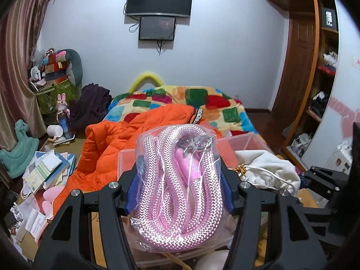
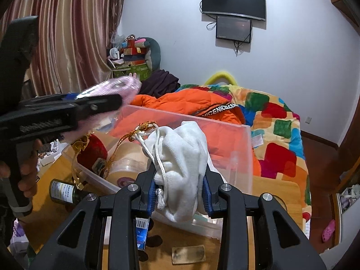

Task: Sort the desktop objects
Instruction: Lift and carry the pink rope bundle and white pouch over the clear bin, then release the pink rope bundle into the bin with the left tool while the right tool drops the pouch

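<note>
My view loses the bagged pink rope (image 2: 117, 87) to blur; the dark bottle (image 2: 65, 194) is half hidden.

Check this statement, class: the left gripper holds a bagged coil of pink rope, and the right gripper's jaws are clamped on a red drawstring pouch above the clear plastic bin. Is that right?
One detail is wrong. The right gripper is clamped on a white drawstring pouch, not a red one, as the right wrist view shows. The rest stands: the left gripper holds the bagged pink rope, and the pouch is above the clear plastic bin.
</note>
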A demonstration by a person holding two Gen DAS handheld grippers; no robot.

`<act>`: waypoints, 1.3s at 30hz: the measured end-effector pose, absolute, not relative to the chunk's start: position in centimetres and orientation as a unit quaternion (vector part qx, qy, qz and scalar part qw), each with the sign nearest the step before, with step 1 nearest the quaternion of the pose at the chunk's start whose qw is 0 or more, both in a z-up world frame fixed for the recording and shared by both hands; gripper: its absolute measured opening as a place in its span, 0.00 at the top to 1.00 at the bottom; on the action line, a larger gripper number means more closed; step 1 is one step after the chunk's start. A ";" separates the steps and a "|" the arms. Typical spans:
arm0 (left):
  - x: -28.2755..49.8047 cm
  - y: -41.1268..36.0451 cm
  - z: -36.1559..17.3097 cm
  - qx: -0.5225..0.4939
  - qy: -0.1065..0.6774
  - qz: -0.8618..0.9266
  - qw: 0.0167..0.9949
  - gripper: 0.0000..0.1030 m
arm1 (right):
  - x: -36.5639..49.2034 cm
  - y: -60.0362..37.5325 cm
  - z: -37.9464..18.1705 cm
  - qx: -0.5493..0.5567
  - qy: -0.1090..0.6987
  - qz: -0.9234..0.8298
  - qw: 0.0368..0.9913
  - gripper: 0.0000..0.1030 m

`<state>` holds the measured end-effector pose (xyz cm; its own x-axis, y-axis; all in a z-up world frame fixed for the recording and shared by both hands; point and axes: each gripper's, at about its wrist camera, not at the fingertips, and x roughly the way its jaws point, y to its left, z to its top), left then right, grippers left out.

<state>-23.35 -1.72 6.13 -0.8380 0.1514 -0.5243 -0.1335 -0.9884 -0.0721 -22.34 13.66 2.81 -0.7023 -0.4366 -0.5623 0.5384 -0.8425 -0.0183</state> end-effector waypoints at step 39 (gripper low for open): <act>-18.7 0.0 8.5 -0.247 0.018 0.966 0.076 0.09 | -17.3 14.4 5.1 0.252 0.122 -0.941 0.191 0.19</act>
<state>-18.67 -0.03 8.48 -0.8668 0.1374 -0.4794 -0.1551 -0.9879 -0.0027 -17.34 14.40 5.08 -0.8006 -0.2977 -0.5200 0.4202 -0.8977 -0.1329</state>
